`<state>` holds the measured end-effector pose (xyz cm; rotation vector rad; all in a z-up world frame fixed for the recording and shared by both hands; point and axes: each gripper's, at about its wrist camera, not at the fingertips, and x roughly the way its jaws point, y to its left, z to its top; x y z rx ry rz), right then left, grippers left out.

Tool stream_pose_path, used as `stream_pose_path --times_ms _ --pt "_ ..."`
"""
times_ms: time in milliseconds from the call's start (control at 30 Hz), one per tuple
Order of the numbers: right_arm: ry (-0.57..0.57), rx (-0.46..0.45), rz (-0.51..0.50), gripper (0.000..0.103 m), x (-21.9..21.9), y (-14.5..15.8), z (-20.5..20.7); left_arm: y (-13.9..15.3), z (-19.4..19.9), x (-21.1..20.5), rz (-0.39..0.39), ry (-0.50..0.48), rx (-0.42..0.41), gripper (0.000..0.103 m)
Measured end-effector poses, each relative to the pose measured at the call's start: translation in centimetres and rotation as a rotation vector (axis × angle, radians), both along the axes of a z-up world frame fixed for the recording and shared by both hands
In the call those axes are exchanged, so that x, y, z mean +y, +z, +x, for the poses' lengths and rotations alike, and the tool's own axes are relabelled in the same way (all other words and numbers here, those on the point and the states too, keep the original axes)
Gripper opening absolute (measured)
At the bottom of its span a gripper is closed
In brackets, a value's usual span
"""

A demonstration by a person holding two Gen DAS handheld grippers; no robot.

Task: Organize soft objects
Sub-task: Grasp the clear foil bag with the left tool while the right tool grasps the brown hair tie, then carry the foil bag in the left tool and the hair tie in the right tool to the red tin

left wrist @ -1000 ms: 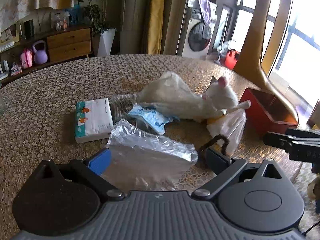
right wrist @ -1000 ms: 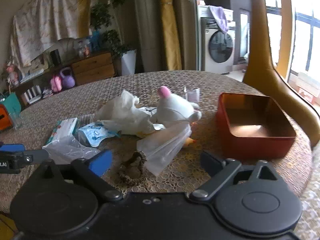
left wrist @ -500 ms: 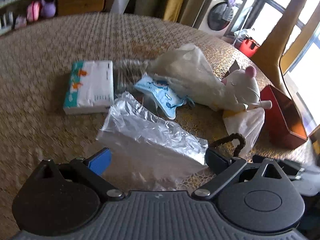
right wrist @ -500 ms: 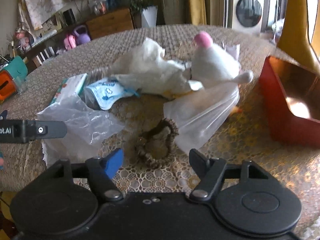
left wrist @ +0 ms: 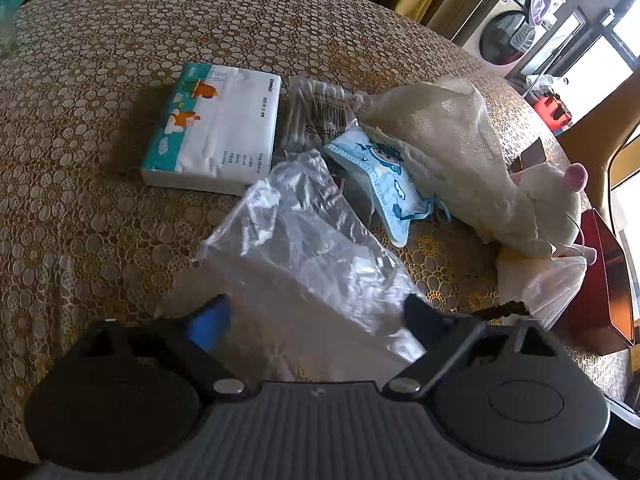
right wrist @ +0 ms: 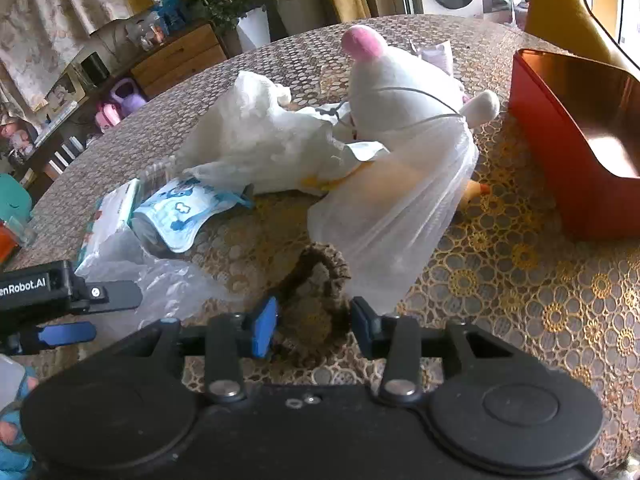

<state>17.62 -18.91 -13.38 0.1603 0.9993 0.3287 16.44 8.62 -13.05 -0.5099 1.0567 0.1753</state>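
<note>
A brown scrunchie (right wrist: 316,280) lies on the lace tablecloth, and my right gripper (right wrist: 313,322) straddles its near part with jaws partly closed around it, not clearly clamped. My left gripper (left wrist: 316,316) is open over a crinkled clear plastic bag (left wrist: 304,248), which also shows in the right wrist view (right wrist: 160,280). A white plush toy with a pink ear (right wrist: 396,92) lies behind a translucent bag (right wrist: 392,216). A white cloth (right wrist: 264,140), a blue printed mask pack (left wrist: 384,184), a tissue pack (left wrist: 216,128) and a cotton swab pack (left wrist: 316,112) lie nearby.
A red open box (right wrist: 576,152) stands at the right of the round table. The left gripper's fingers (right wrist: 72,292) show at the left in the right wrist view. A glass (left wrist: 7,28) stands at the far left edge. Furniture and a washing machine stand beyond the table.
Both grippers have moved forward and down toward the table. The right gripper's jaws have narrowed around the scrunchie. The left gripper has closed in over the clear bag.
</note>
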Motion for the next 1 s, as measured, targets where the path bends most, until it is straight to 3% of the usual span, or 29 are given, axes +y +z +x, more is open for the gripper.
stream_pose_path --times_ms 67,133,233,300,367,567,1000 --pt "-0.007 -0.009 -0.014 0.031 0.0 -0.2 0.1 -0.2 0.0 0.0 0.003 0.005 0.000 0.062" --pt "-0.007 -0.015 -0.024 0.024 0.2 -0.4 0.2 -0.5 0.2 0.1 -0.010 0.004 0.008 0.057" --pt "-0.007 -0.027 -0.046 0.015 0.3 -0.4 0.1 -0.7 0.1 0.2 -0.017 0.007 0.017 0.034" --pt "-0.004 -0.043 -0.062 0.010 0.3 -0.3 -0.1 -0.7 -0.1 0.2 -0.009 0.005 0.015 0.030" --pt "-0.009 -0.055 -0.053 0.009 0.1 0.0 -0.3 -0.6 -0.4 0.2 -0.008 0.001 0.016 0.020" --pt "0.004 -0.115 -0.036 0.008 -0.3 1.5 -1.6 0.8 -1.4 -0.4 0.042 -0.034 -0.032 0.012" --pt "0.030 -0.269 0.057 0.007 -2.6 7.5 -4.4 5.7 -3.5 -2.3 0.060 -0.142 -0.167 0.012"
